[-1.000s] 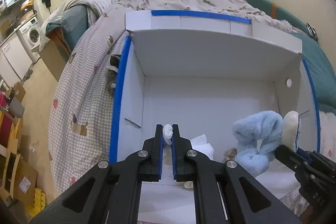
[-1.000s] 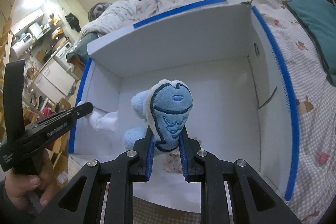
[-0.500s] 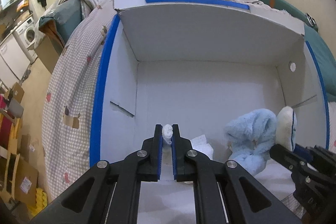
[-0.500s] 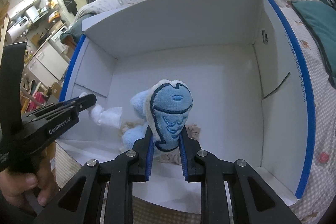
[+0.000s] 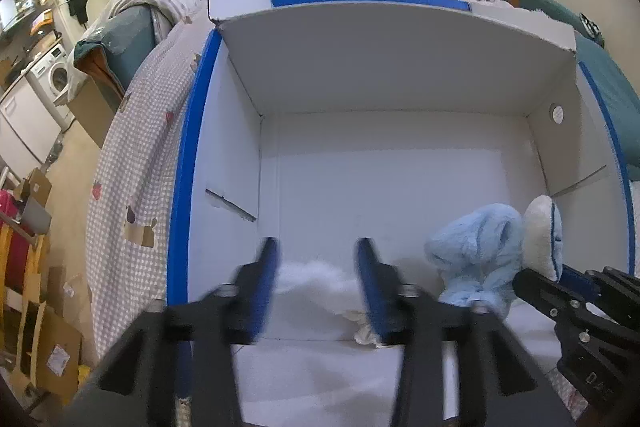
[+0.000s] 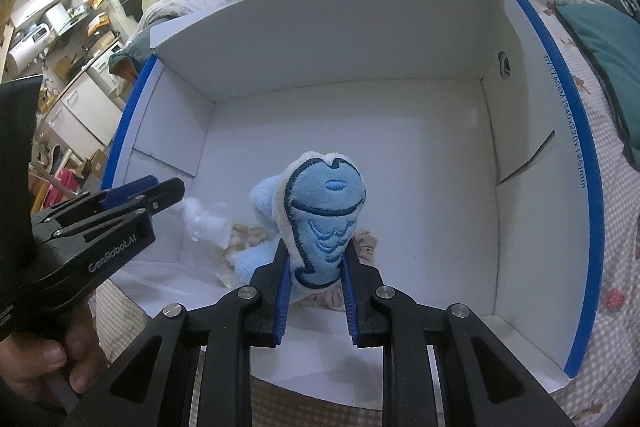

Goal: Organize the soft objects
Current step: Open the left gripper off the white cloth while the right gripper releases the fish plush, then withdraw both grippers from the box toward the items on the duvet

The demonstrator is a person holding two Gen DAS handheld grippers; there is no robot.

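Since half a second ago our left gripper (image 5: 316, 283) has sprung apart, its fingers blurred with motion, and the white soft piece (image 5: 310, 279) it was pinching now sits free between them on the floor of the white box (image 5: 384, 79); in the right wrist view that same white piece (image 6: 206, 221) lies just beyond the left tips, near the front-left corner; our right gripper (image 6: 314, 291) is unchanged, clamped narrowly on the blue plush toy (image 6: 324, 223), which stands upright over the box floor beside some beige soft bits (image 6: 246, 235) already inside; we judge the white piece delivered and the left claw done with it; the blue toy is inside the box walls but not yet let go, so its placement is only half made; what remains, as far as we can see, is to open the right claw and draw both tools out; whether more soft things wait outside the box on the bed (image 6: 616, 227) we cannot tell from these views.
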